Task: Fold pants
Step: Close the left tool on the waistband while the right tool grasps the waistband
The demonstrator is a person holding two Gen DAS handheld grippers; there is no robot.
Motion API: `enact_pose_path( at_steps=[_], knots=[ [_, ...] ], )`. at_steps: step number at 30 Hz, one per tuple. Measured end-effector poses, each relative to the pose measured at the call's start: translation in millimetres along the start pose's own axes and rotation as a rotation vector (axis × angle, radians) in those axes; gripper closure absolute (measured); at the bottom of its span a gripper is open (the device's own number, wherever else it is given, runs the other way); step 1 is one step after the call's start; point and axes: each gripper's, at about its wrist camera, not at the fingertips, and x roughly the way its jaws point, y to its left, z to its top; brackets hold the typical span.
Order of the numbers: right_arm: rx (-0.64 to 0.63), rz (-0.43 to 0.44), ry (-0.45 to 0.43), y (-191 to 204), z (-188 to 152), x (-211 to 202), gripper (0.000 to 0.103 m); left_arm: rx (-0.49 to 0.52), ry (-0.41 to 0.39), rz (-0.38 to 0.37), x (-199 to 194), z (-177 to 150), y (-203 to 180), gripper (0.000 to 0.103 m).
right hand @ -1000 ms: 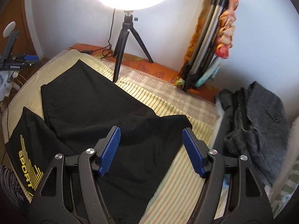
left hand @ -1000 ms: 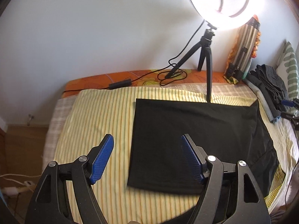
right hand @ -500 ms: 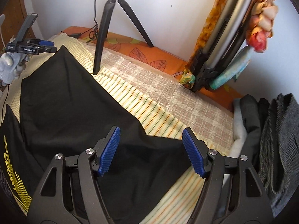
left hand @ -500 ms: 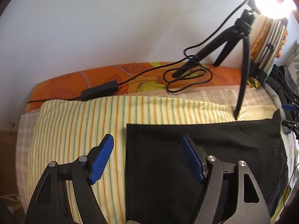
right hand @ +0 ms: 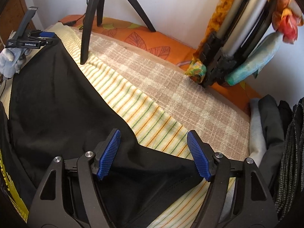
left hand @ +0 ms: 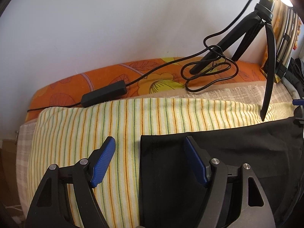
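Observation:
Black pants (left hand: 237, 152) lie flat on a yellow striped sheet (left hand: 79, 133). In the left wrist view my left gripper (left hand: 150, 159) is open, its jaws straddling the pants' far left corner, low over it. In the right wrist view my right gripper (right hand: 153, 153) is open over the pants' (right hand: 57, 104) far right corner and waistband edge. The left gripper (right hand: 34, 38) also shows there at the far corner. Yellow SPORT print (right hand: 11, 186) shows at the left edge.
A ring-light tripod (left hand: 266, 47) stands on the sheet just behind the pants, with its cable and black adapter (left hand: 104, 94) on the orange cover. A pile of dark clothes (right hand: 281, 142) lies to the right. Folded gear leans on the wall (right hand: 237, 38).
Both grippers have moved forward and down toward the pants' far edge. Each now straddles a far corner. Both stayed open.

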Motion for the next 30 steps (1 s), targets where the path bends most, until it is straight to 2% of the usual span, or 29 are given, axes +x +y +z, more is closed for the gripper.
enact_pose_path(
  at_steps=[1,3,5,9,13,16,19,23,27,30],
  knots=[
    [-0.001,-0.002,0.003,-1,-1,2,0.028,0.021,-0.011,-0.005,-2,0,-4,0.042],
    [-0.001,-0.006,0.007,-1,-2,4,0.027,0.058,-0.030,-0.008,-7,-1,-14,0.074],
    [0.005,-0.002,0.007,-3,-3,4,0.027,0.097,-0.042,-0.001,-9,-2,-24,0.097],
    [-0.008,0.003,0.010,-3,-4,0,0.027,0.172,-0.069,0.045,-14,-7,-43,0.099],
    [-0.030,0.009,-0.002,-8,-1,-10,0.027,0.153,-0.109,0.054,-30,-6,-40,0.100],
    [-0.020,0.055,-0.012,-13,1,-16,0.017,0.138,-0.134,0.046,-45,-3,-34,0.100],
    [-0.059,0.074,-0.021,-7,2,-16,0.017,0.143,-0.160,0.062,-57,-7,-33,0.100],
    [-0.105,0.126,0.003,5,6,-6,0.017,0.122,-0.188,0.056,-73,-12,-19,0.100],
    [-0.169,0.093,0.067,20,7,16,0.017,0.131,-0.174,0.072,-70,-17,-18,0.100],
    [-0.178,0.091,0.076,23,7,20,0.017,0.138,-0.180,0.068,-66,-20,-17,0.100]
  ],
)
